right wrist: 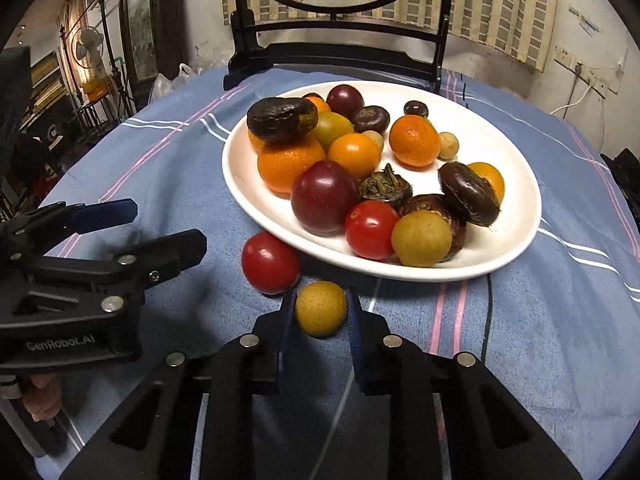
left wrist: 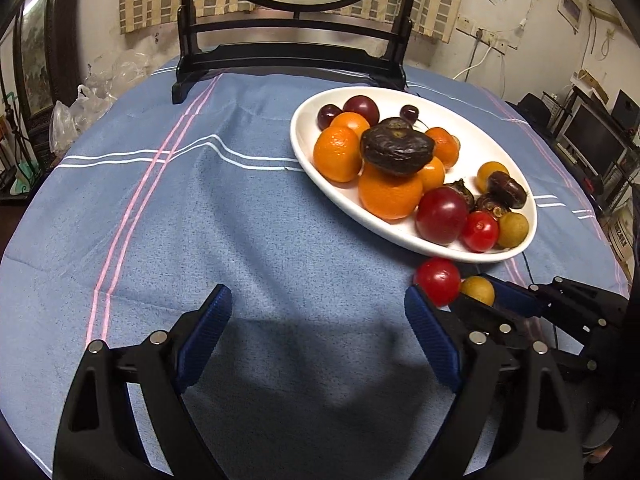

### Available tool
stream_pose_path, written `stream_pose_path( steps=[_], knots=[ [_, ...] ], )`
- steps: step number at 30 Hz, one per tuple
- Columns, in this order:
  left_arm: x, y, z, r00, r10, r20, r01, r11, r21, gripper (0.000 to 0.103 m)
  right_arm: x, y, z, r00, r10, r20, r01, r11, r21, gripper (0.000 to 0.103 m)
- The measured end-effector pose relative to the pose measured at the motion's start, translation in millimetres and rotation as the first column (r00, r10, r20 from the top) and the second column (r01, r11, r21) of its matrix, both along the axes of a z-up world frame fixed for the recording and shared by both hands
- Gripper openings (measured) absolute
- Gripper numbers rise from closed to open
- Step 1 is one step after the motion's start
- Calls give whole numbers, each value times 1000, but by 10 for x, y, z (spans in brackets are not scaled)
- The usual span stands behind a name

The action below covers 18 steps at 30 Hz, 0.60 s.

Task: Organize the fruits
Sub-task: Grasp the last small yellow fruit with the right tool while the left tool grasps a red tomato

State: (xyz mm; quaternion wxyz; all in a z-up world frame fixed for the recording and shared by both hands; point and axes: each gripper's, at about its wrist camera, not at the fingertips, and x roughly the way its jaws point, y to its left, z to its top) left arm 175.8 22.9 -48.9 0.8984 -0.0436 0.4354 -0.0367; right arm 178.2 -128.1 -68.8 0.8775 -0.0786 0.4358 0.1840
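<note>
A white oval plate (right wrist: pixel 492 256) (left wrist: pixel 304 156) on the blue cloth holds oranges, red tomatoes, dark plums, yellow round fruits and dark wrinkled fruits. My right gripper (right wrist: pixel 320 310) (left wrist: pixel 480 292) is shut on a small yellow round fruit (right wrist: pixel 320 314) (left wrist: pixel 478 290) just in front of the plate's near rim. A red tomato (right wrist: pixel 270 262) (left wrist: pixel 438 280) lies on the cloth beside it, touching the rim. My left gripper (left wrist: pixel 318 308) (right wrist: pixel 160 228) is open and empty over bare cloth, left of the tomato.
A dark wooden stand (left wrist: pixel 288 56) (right wrist: pixel 336 56) with a round screen stands at the table's far edge behind the plate. Clear plastic bags (left wrist: pixel 92 100) lie at the far left. A black cable (right wrist: pixel 489 320) runs across the cloth from under the plate.
</note>
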Motion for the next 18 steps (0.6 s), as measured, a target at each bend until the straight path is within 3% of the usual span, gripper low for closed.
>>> stream_pose_path(
  steps=[14, 15, 17, 18],
  knots=[
    [-134, -284, 11, 992, -128, 8, 128, 991, -36, 85, -166, -550, 1, 997, -73, -38, 76, 995, 61, 25],
    [-124, -316, -1, 990, -139, 0, 138, 990, -35, 84, -171, -554, 2, 997, -74, -39, 76, 995, 66, 25],
    [-68, -410, -74, 984, -170, -54, 167, 984, -54, 70, -190, -545, 23, 997, -72, -25, 73, 996, 57, 25],
    [-44, -433, -97, 981, -178, -71, 174, 983, -60, 67, -204, -538, 30, 998, -67, -17, 68, 996, 50, 25]
  ],
)
